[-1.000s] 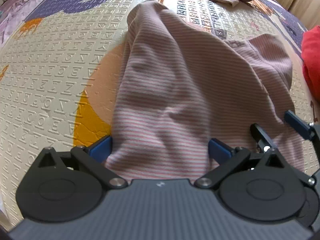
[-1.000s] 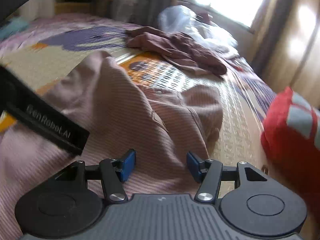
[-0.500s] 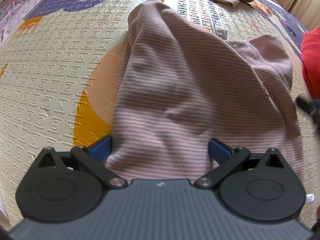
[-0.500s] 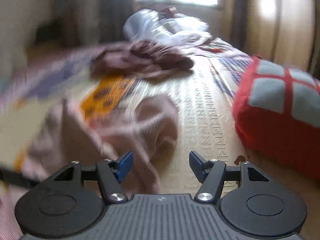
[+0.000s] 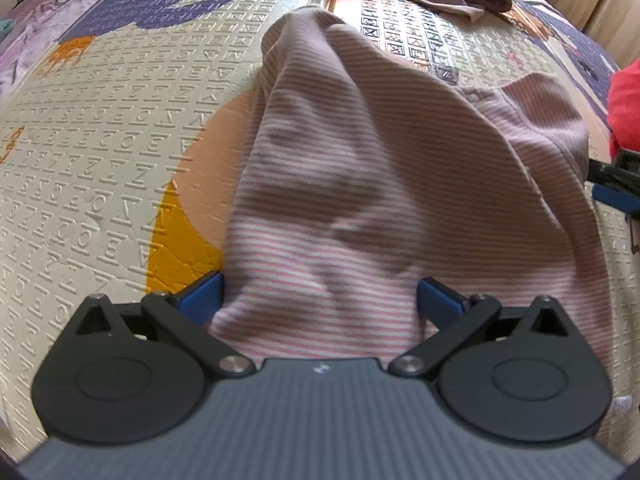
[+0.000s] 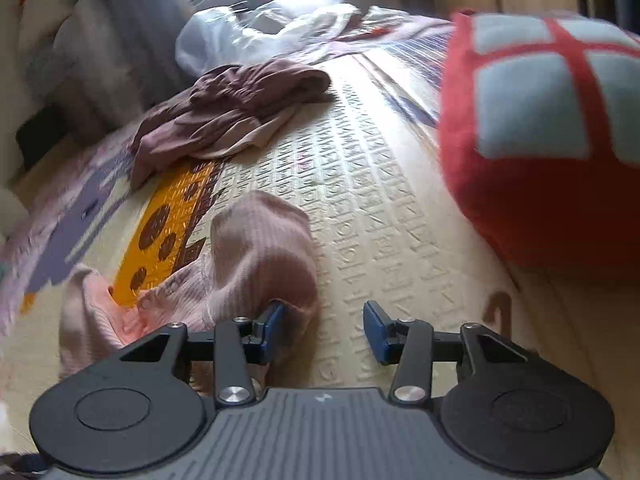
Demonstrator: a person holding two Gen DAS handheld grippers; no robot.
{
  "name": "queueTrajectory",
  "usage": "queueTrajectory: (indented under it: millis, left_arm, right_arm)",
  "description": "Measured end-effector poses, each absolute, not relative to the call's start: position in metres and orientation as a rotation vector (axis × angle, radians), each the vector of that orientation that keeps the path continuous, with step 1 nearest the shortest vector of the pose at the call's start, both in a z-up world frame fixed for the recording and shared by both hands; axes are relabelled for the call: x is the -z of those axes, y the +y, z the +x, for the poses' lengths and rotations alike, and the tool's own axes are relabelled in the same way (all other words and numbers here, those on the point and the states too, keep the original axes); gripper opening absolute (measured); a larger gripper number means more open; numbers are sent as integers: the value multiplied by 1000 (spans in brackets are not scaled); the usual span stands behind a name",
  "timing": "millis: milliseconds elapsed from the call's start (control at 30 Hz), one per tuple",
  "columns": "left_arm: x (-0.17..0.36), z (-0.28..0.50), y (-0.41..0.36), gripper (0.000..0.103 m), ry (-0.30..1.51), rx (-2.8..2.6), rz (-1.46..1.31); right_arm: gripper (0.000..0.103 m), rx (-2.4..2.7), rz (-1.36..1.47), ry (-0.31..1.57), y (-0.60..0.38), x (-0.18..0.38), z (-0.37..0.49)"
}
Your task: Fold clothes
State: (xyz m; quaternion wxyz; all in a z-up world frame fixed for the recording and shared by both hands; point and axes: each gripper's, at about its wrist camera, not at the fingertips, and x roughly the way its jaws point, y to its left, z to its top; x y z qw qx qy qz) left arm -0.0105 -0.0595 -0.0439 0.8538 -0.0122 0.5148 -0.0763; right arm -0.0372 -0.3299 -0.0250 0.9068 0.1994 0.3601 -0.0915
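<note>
My left gripper (image 5: 320,298) is spread wide over the near hem of the pink striped top (image 5: 384,168), which lies rumpled on the embossed play mat (image 5: 100,152), and its blue pads press on nothing. My right gripper (image 6: 323,330) sits at the top's far edge beside the red cushion (image 6: 552,152); its jaws are closing with only bare mat between them, the left pad just touching the cloth. A crumpled mauve garment (image 6: 228,120) lies farther up the mat.
</note>
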Motion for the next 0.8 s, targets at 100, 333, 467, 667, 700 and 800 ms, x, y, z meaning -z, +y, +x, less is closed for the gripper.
queueTrajectory:
  millis: [100,333,467,667,700,800]
  left_arm:
    - [44,-11,-61,103,1080,145,-33]
    - [44,-13,-60,103,1073,146,-35]
    - [43,-14,-58,103,1080,138,-49]
    - [41,-24,-56,103,1099,83,-63]
    - [41,-25,-56,103,1103,77,-67]
    - [41,-30,-52,103,1101,77,-77]
  right_arm:
    - [42,182,407,720,-329,29,-39]
    - [11,118,396,687,-322,37,-32]
    - [6,83,380,622,-314,31,-41]
    - [5,-28,359,479,-302,10,-59]
    - [5,-55,353,467,-299,7,-60]
    - [5,-138,343,460,-288,3,-63]
